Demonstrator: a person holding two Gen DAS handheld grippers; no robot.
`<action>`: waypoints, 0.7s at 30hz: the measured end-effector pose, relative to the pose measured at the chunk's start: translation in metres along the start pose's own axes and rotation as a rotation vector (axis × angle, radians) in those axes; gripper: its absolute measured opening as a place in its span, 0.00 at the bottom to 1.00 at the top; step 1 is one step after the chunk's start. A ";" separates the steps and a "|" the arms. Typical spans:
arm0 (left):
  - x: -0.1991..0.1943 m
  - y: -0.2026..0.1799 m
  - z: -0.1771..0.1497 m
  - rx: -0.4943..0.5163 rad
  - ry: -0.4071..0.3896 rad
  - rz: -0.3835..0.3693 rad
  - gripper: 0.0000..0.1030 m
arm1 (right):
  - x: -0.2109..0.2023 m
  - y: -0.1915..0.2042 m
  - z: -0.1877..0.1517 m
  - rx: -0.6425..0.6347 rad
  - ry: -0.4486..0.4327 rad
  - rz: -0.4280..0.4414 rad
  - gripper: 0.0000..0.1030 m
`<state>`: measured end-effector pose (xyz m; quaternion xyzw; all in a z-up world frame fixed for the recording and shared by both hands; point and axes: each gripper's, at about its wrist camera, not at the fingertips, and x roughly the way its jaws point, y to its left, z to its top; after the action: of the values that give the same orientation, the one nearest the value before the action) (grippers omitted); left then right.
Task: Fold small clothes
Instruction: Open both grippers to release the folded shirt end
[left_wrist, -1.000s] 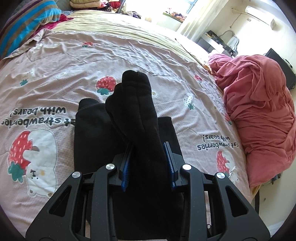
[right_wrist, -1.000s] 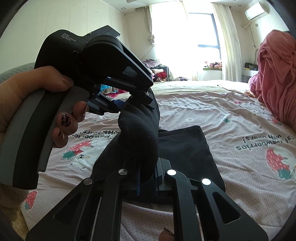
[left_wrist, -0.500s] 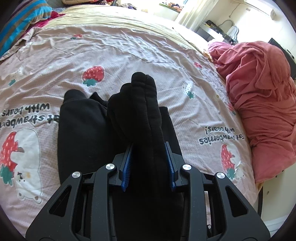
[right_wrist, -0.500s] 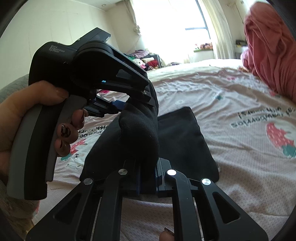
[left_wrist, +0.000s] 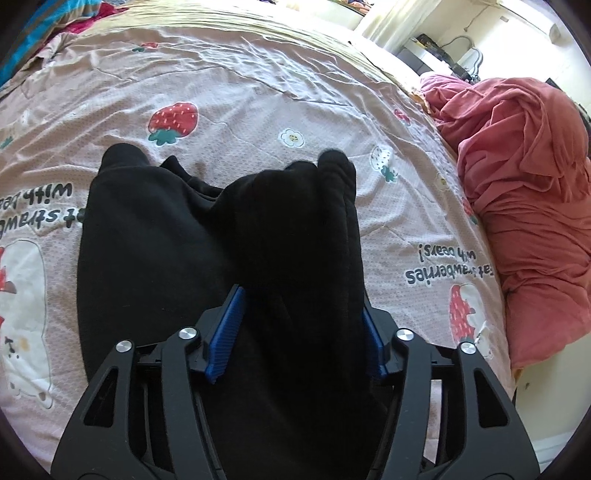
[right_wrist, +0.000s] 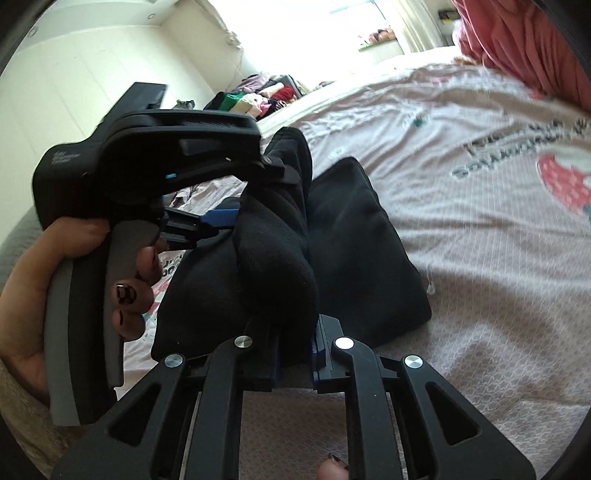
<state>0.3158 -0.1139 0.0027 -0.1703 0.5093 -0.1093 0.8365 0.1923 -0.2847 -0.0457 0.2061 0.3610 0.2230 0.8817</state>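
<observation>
Now, step in hand: laying the lifted fold of the black garment (left_wrist: 155, 236) down onto the part already flat on the bed (left_wrist: 258, 92).
Left hand-held gripper (left_wrist: 301, 328): its jaws have just been opening and stand apart; the raised fold runs between the blue pads (left_wrist: 227, 328), and whether it touches them I cannot tell. A hand (right_wrist: 74, 280) grips its handle in the right wrist view.
Garment: directly ahead of and under both hand-held grippers, the flat part spreading to the left of the left one, the bunched ridge rising straight forward from its jaws.
Right hand-held gripper (right_wrist: 295, 354): jaws nearly together, clamped on the near end of the same ridge.
Pink cloth (left_wrist: 524, 206): heaped well off to the right, at the bed's edge.
Next move, as I judge it: draw the left hand-held gripper back clear of the fold without dragging it, lower the right end onto the flat layer, release, then press the stack even.
</observation>
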 end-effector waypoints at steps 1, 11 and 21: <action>-0.001 0.000 0.000 -0.008 -0.002 -0.008 0.55 | 0.001 -0.002 0.000 0.010 0.007 0.001 0.12; -0.041 0.013 0.000 -0.066 -0.089 -0.038 0.66 | 0.007 -0.017 0.002 0.080 0.070 0.024 0.20; -0.086 0.057 -0.029 -0.051 -0.193 0.089 0.72 | 0.003 -0.024 0.052 0.068 0.169 0.113 0.58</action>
<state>0.2515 -0.0362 0.0376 -0.1786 0.4361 -0.0420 0.8810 0.2377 -0.3135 -0.0258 0.2363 0.4290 0.2766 0.8268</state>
